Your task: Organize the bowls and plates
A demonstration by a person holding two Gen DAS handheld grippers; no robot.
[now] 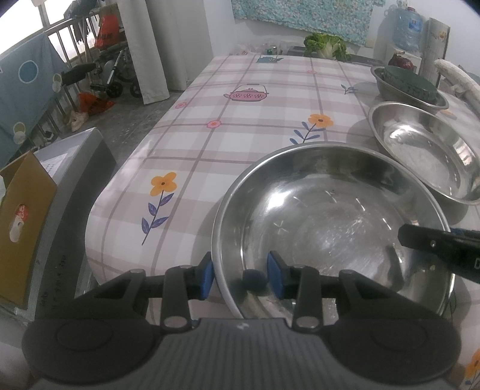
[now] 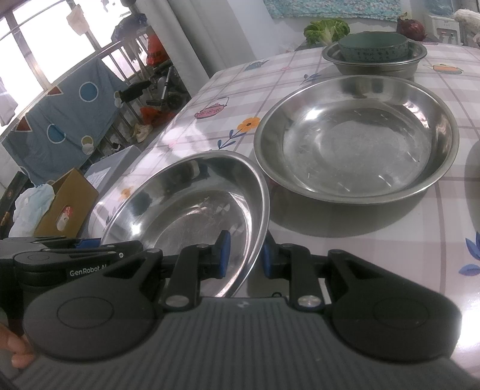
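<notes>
A steel plate (image 1: pixel 330 216) lies at the table's near left corner; in the right wrist view it (image 2: pixel 192 204) looks tilted. My left gripper (image 1: pixel 241 274) straddles its near-left rim, jaws open with a gap to the rim. My right gripper (image 2: pixel 244 255) straddles its right rim, pads close to the metal. A second steel plate (image 2: pixel 357 138) sits just beyond, also in the left wrist view (image 1: pixel 426 153). Farther back a green bowl (image 2: pixel 373 46) rests in a third steel dish (image 2: pixel 375 64).
The table (image 1: pixel 240 135) has a plaid floral cloth. A cabbage (image 1: pixel 327 45) and a red onion (image 2: pixel 411 28) lie at the far edge. A cardboard box (image 1: pixel 24 216) and grey case stand left of the table. A railing and hung cloth (image 2: pixel 66 126) are at the far left.
</notes>
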